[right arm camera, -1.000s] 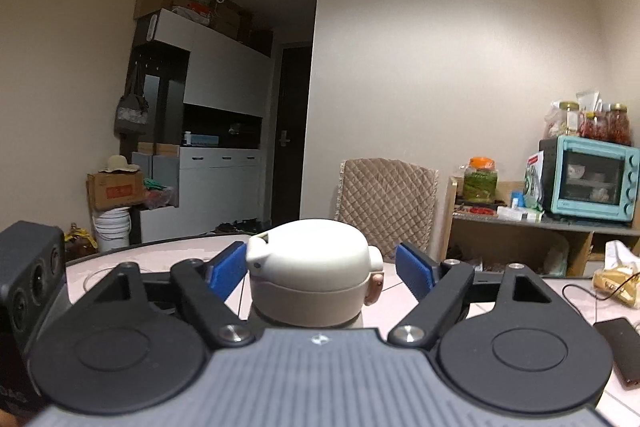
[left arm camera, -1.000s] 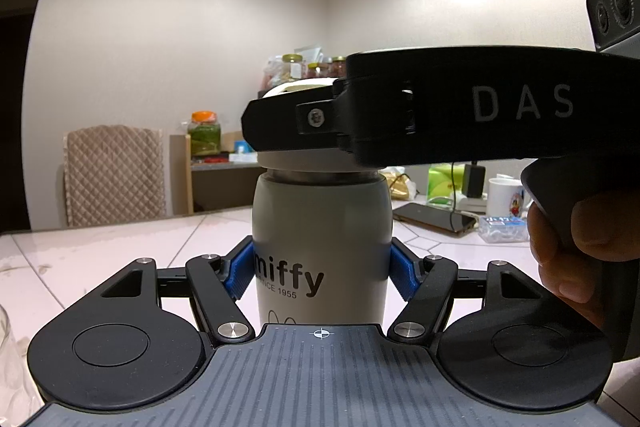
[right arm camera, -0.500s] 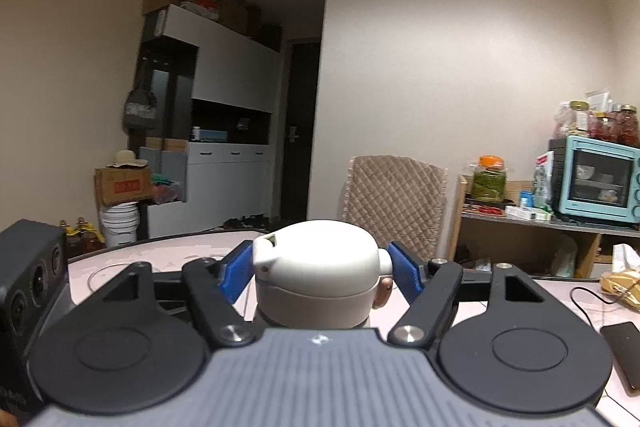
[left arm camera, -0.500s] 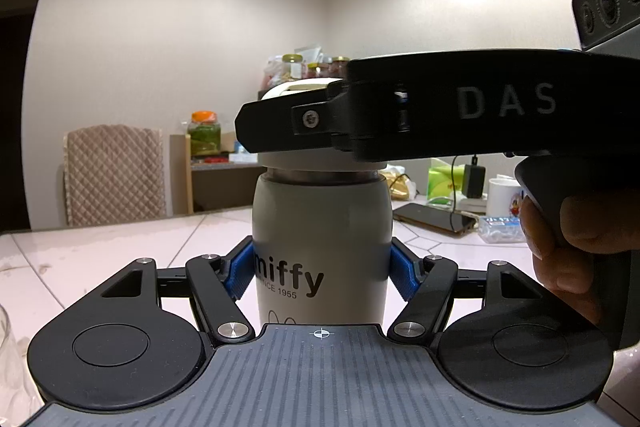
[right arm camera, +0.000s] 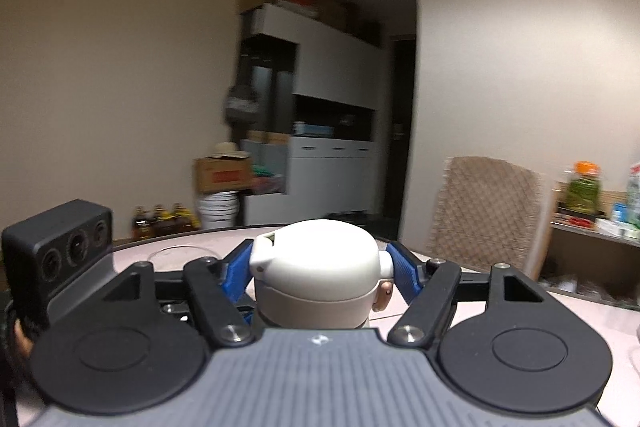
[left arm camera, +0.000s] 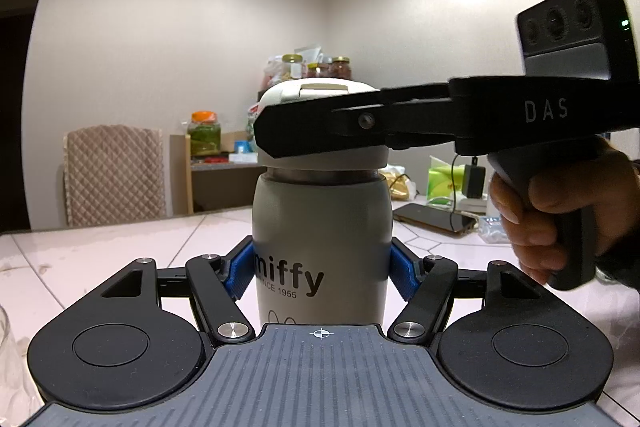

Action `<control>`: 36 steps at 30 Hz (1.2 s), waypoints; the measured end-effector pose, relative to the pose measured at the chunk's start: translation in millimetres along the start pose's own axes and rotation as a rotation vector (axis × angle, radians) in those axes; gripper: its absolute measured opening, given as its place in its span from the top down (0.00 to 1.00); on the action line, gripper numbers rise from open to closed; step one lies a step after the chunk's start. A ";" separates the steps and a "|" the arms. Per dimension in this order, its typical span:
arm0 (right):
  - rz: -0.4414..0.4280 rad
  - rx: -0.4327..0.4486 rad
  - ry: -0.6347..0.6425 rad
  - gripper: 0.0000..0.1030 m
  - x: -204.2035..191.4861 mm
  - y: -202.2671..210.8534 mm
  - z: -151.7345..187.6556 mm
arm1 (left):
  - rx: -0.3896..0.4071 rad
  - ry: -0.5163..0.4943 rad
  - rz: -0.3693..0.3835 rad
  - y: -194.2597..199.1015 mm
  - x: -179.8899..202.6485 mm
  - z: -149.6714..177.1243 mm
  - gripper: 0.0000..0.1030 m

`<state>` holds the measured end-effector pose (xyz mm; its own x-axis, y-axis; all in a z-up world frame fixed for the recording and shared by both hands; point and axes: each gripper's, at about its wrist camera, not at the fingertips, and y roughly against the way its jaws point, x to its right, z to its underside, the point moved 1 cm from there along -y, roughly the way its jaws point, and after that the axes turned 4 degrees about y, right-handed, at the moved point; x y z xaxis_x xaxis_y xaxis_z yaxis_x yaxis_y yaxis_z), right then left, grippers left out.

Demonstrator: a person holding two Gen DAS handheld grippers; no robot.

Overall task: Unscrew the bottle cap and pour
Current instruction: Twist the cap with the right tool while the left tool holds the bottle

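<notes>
Nearest, the left claw (left arm camera: 322, 273) pinches the lower body of the Miffy flask (left arm camera: 320, 227), its blue pads pressed flat on either side, so the flask stands upright on the pale tiled bench (left arm camera: 120, 247). The flask is matte grey with "miffy" in black letters, a dark band at the neck and a domed cream cap (right arm camera: 316, 263) with a small latch on one side. The flask's base is hidden behind the left claw's body, and a clear glass (left arm camera: 8, 355) at the bench's near edge is cut off by the frame. Above, the right claw (right arm camera: 320, 271) comes in level from the right and its jaws are closing on the cap, blue pads against both sides. A hand (left arm camera: 560, 211) wraps the pistol grip, fingers curled around it. Beyond lie a phone (left arm camera: 434, 219) on a cable and a quilted chair (left arm camera: 114, 175); the room past the cap is blurred in the right wrist view.
</notes>
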<state>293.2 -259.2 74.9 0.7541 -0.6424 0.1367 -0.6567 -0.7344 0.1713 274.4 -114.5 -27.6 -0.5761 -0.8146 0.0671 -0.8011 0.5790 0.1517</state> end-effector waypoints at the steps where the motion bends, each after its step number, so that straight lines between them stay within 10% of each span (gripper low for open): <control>1: -0.024 -0.001 0.003 0.30 3.4 -0.5 -0.6 | 0.000 0.001 0.000 -0.1 -0.4 1.7 0.30; 11: -0.026 0.008 -0.017 0.19 -1.6 1.2 -7.7 | 0.001 0.002 -0.001 -2.1 -5.7 2.6 0.30; 22: 0.272 0.049 -0.068 0.15 -33.4 7.4 -11.1 | 0.000 0.009 -0.025 -7.7 -7.8 2.5 0.30; 36: 0.417 0.023 -0.076 0.12 -58.4 -0.9 2.1 | 0.003 0.017 -0.056 -4.4 -5.0 4.2 0.30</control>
<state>249.8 -221.4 64.7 0.4214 -0.8992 0.1176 -0.9062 -0.4123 0.0942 280.1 -112.9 -32.7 -0.5279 -0.8460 0.0750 -0.8324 0.5329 0.1522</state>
